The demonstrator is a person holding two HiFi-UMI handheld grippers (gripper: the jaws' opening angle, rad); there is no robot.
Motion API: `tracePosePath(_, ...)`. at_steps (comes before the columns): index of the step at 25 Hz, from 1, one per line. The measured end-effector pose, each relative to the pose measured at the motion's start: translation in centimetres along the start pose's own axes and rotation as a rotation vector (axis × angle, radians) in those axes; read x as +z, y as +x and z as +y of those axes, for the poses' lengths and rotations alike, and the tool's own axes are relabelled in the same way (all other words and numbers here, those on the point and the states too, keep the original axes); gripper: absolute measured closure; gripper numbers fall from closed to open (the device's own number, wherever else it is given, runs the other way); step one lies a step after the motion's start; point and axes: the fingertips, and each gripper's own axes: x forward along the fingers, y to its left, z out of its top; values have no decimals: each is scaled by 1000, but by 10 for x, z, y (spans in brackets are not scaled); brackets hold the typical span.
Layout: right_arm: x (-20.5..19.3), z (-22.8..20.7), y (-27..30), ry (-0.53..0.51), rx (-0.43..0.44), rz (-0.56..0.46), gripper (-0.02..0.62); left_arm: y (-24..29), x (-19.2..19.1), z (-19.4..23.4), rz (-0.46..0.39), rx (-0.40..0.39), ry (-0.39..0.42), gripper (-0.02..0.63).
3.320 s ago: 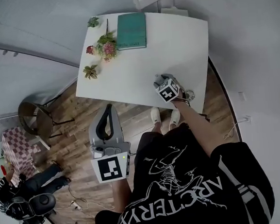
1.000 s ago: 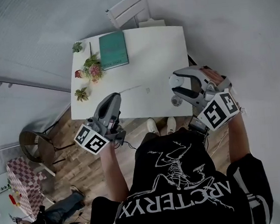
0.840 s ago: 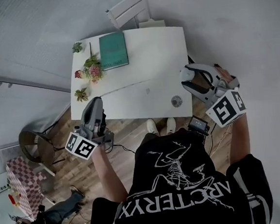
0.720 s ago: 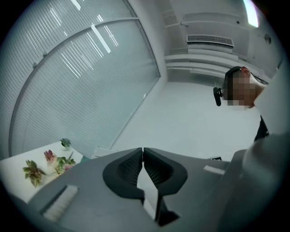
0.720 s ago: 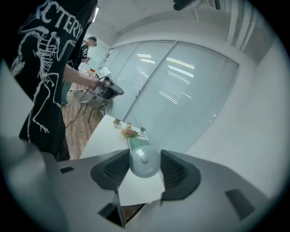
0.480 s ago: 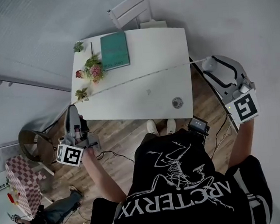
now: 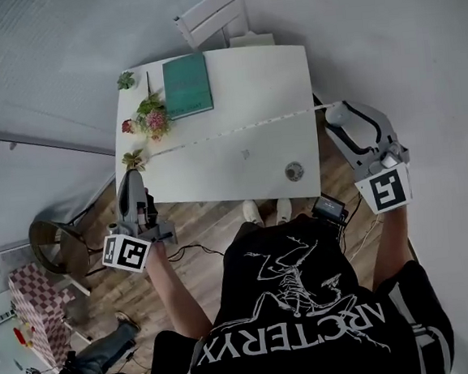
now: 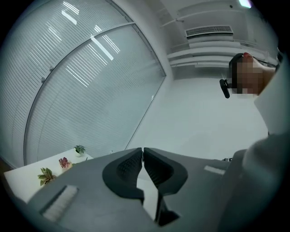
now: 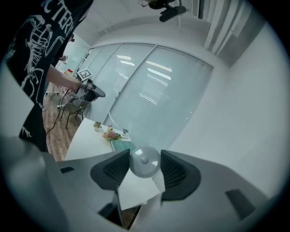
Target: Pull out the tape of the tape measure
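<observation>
left tool (image 8: 143,154): pressed together on thin white tape (image 7: 229,130) end | right tool (image 7: 335,116): clamps round grey tape-measure case (image 9: 145,162) | change: tools farther apart, tape longer between them | pull-out looks largely done

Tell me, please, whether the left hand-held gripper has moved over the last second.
Yes. The left hand-held gripper has swung left in the head view, from over the white table's near edge to beyond its left corner, above the wooden floor.

Bright, even, diffuse indoor light; shadows soft and faint. Ceiling-light glare streaks on glass wall (image 8: 81,68). Strong fisheye bending, black vignette at corners of both gripper views. Sharp otherwise.
</observation>
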Motion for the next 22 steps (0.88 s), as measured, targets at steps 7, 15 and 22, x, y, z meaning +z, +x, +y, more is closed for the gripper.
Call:
tracePosePath(7,-8,-1,-2,34,-21,23,377,2,-8,7,23,16,2,583)
tracePosePath(15,-50,21,19,120,56,95,377,7,-53,44,169,114,68,583)
tracePosePath(22,-136,105,68,237,225,226,377,5,-173,112,462,261,57,583)
